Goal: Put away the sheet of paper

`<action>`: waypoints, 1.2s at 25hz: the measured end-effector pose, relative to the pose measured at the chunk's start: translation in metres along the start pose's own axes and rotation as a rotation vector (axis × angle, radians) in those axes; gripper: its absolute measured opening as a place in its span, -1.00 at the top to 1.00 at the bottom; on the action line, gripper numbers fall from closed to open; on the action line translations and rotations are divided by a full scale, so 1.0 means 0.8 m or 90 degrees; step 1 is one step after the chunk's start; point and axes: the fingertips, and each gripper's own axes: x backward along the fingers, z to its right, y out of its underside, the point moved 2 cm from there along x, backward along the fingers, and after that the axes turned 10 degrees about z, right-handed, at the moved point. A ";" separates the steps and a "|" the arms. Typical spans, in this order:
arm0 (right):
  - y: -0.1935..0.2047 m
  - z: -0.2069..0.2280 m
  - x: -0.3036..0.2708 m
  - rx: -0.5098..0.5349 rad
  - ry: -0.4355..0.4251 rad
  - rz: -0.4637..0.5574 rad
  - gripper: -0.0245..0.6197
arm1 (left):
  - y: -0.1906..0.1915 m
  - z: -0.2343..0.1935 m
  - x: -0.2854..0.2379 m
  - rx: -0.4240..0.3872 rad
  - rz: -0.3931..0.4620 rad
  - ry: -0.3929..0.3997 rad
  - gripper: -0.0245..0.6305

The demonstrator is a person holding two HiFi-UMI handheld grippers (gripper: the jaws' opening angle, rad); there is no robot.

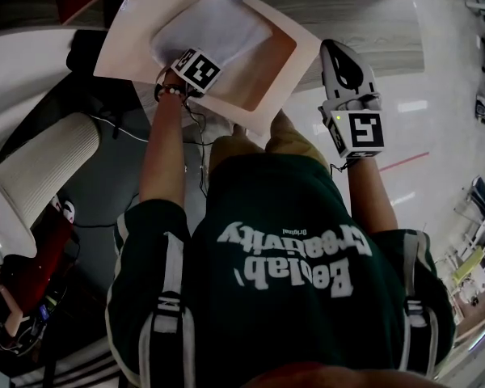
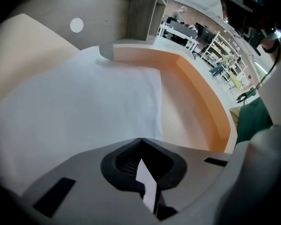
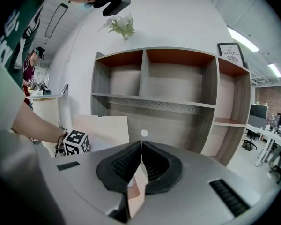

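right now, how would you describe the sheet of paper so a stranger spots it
Find the orange-lined tray at the left gripper. The sheet of paper lies over its left part: thin and white, unlike the beige board beside it.

We stretch our left forearm (image 1: 160,152) forward, the left gripper (image 2: 141,139) aimed steeply down with its jaws pressed together. Our right forearm (image 1: 372,192) reaches out well apart from it, the right gripper (image 3: 141,142) held near level, jaws likewise closed, nothing between them.
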 end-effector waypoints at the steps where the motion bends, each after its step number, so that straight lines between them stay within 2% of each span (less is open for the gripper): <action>1: 0.000 0.003 0.000 0.000 0.001 -0.001 0.82 | -0.004 0.003 -0.002 -0.002 -0.003 0.011 0.86; 5: 0.002 0.013 -0.001 -0.008 0.005 -0.001 0.82 | -0.017 0.023 -0.011 -0.013 -0.018 0.065 0.86; 10: 0.004 0.019 -0.005 -0.008 0.002 -0.003 0.82 | -0.037 0.045 -0.023 -0.022 -0.008 0.101 0.87; 15: 0.003 0.024 -0.005 -0.005 -0.003 -0.006 0.82 | -0.047 0.074 -0.028 -0.003 0.003 0.149 0.87; 19: 0.001 0.032 -0.005 -0.007 -0.004 -0.003 0.82 | -0.061 0.063 -0.012 -0.001 0.046 0.104 0.86; 24: 0.004 0.034 -0.006 -0.012 -0.009 -0.004 0.82 | -0.066 0.016 0.006 0.031 0.092 0.024 0.86; 27: 0.006 0.030 -0.006 -0.008 -0.019 -0.005 0.82 | -0.056 -0.011 0.003 0.053 0.092 -0.013 0.86; 30: 0.008 0.031 -0.005 -0.008 -0.022 -0.009 0.82 | -0.049 -0.019 -0.005 0.069 0.084 -0.019 0.87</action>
